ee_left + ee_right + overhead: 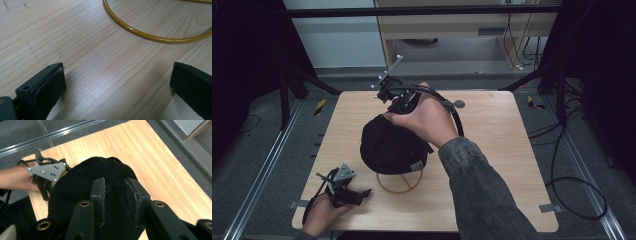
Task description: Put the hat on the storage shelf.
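Left tool (362,193) lies at the near left corner of the wooden surface (492,165), held in the person's left hand (323,212). Its jaws stand spread wide with bare wood between them, as the left gripper view shows, and they pinch nothing. Just beyond them lies the yellow ring (152,37), flat on the surface, apart from both jaws. At the middle sits the black cap (387,145), mounted over that ring's stand and partly covering it. Right tool (115,187) points down onto the cap's crown from the far side, held in the right hand (427,120). Its jaws stand slightly parted with a fold of the black fabric between them; whether the pads press on it cannot be told.
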Demonstrator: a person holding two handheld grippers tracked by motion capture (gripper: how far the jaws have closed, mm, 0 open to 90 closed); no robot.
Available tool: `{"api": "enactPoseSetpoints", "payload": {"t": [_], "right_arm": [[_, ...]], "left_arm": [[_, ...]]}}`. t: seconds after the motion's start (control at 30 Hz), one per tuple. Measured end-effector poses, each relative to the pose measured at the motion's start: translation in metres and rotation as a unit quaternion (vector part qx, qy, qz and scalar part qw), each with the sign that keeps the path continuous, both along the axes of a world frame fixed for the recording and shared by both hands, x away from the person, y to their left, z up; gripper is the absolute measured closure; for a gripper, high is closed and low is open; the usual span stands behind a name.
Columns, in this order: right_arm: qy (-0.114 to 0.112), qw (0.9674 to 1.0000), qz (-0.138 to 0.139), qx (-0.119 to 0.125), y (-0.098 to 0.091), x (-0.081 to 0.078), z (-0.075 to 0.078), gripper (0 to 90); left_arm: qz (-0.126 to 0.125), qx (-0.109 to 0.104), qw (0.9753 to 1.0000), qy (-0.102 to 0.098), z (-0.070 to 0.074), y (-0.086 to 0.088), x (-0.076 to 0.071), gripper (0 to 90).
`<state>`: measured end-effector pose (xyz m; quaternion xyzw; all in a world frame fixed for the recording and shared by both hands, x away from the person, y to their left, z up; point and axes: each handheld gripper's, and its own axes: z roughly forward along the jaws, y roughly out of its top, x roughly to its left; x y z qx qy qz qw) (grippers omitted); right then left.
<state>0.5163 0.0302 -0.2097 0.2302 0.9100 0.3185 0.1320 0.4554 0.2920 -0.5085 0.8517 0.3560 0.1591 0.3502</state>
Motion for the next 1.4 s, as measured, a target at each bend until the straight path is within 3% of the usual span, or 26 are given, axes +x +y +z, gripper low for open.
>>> {"api": "enactPoseSetpoints", "payload": {"t": [0.53, 0.87, 1.2, 1.4], "right_arm": [[-0.012, 0.9995, -0.015, 0.026, -0.026, -0.003, 0.009, 69.4], [-0.013, 0.9990, -0.035, 0.026, -0.050, -0.006, 0.012, 67.0], [-0.019, 0.9966, -0.070, 0.038, -0.079, -0.007, 0.002, 53.9], [-0.038, 0.9921, -0.106, 0.055, -0.094, -0.008, -0.006, 41.1]], "left_arm": [[0.004, -0.001, 1.0000, 0.000, 0.000, 0.000, 0.000, 0.0], [0.006, 0.000, 1.0000, 0.000, 0.000, 0.000, 0.000, 0.0], [0.006, 0.000, 1.0000, 0.000, 0.000, 0.000, 0.000, 0.0], [0.007, 0.000, 1.0000, 0.000, 0.000, 0.000, 0.000, 0.0]]}}
